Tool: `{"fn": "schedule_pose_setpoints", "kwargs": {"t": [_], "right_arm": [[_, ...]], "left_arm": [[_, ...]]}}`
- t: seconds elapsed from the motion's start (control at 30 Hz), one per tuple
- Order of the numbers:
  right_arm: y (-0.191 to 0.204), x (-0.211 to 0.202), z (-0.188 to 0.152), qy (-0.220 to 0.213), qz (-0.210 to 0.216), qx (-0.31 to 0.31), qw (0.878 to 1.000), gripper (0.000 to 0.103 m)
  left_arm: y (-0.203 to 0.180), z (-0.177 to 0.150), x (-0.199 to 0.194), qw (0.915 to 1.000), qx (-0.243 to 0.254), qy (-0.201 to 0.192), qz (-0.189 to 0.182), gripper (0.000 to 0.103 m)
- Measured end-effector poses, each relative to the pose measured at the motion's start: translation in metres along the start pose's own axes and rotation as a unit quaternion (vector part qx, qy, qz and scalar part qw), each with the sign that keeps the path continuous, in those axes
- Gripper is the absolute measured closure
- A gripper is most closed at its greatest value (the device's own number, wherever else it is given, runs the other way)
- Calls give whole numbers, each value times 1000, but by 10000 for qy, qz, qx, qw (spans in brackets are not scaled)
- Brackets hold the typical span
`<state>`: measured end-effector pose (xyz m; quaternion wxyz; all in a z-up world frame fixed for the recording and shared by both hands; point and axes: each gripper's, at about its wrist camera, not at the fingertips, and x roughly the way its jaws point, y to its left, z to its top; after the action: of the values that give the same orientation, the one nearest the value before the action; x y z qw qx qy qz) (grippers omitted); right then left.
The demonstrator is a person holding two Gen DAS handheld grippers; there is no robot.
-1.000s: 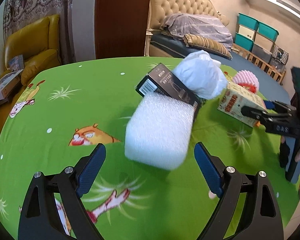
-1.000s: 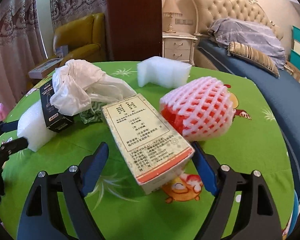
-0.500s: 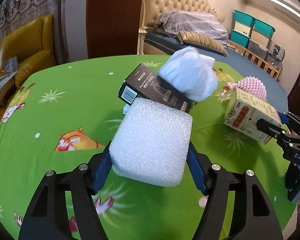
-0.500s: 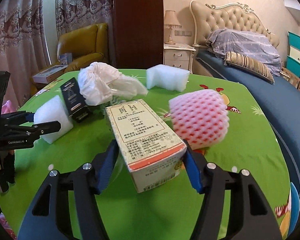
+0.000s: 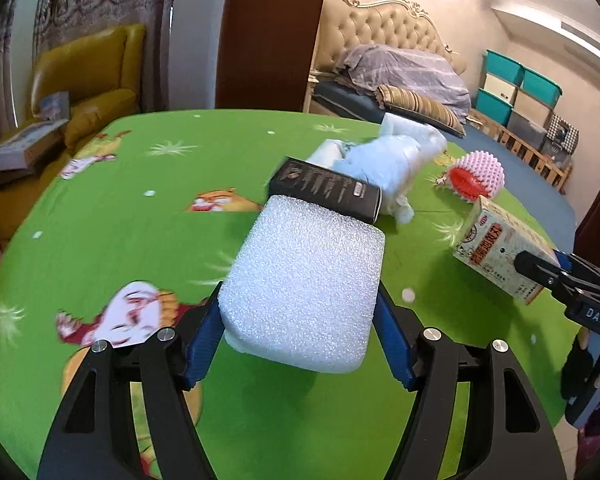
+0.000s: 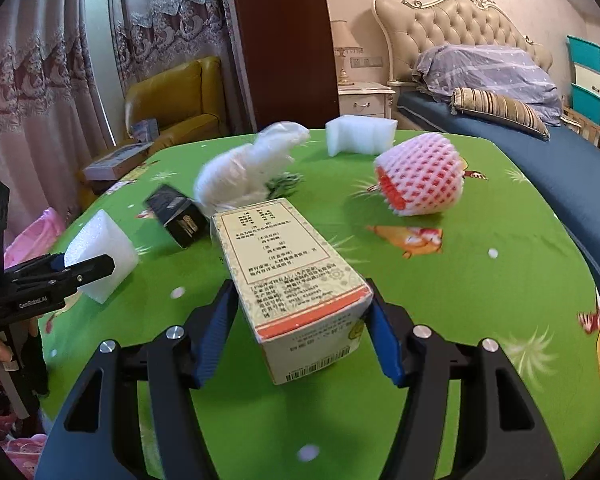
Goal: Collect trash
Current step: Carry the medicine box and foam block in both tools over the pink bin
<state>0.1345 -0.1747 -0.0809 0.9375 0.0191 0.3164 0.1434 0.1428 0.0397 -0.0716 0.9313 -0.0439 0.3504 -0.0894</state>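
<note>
Since the earlier frame both grippers closed. Left gripper [image 5: 300,344] clamps foam block [image 5: 304,284]; right gripper [image 6: 298,338] clamps carton [image 6: 296,280], both seemingly just above the table [image 5: 112,232]. Foam light, squashy; carton stiff: hold flat sides.

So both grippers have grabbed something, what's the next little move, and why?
Probably lift both clear of the table. The left gripper is clamped on the white foam block, the right gripper on the printed carton; no bin shows yet to carry them to.
</note>
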Motion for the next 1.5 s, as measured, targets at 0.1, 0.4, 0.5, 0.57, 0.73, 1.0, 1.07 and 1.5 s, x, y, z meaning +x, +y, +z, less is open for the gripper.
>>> {"fn": "schedule_pose_setpoints", "kwargs": {"t": [0.1,0.4,0.5,0.57,0.73,1.0,1.07,1.5], "right_arm": [[12,-8,-9,-59,-102,-120,9999,42],[28,-26,-17,-200,31,-140,9997,42],[36,-27,-18,-227,23,-211,9995,42],[44,-27,-19,-225,23,-306,9993,42],[62,-31,-21,-364,55,-440,9984,42],[95,-43,-16,-806,135,-749,9938,42],[101,-47,-14,-903,157,-786,9927,42],[154,-54,-3,-1204,453,-1232,9840,42]], "left_arm": [[3,-5,-12,9999,62,-94,65,38],[-1,-17,-35,9992,177,-320,141,38],[-3,-21,-39,9992,168,-356,122,38],[-5,-24,-42,9991,146,-376,101,38],[-7,-29,-52,9985,150,-512,101,38],[-2,-32,-79,9948,242,-945,307,38],[3,-33,-85,9939,204,-1024,362,38],[39,-40,-120,9865,94,-1399,844,38]]}}
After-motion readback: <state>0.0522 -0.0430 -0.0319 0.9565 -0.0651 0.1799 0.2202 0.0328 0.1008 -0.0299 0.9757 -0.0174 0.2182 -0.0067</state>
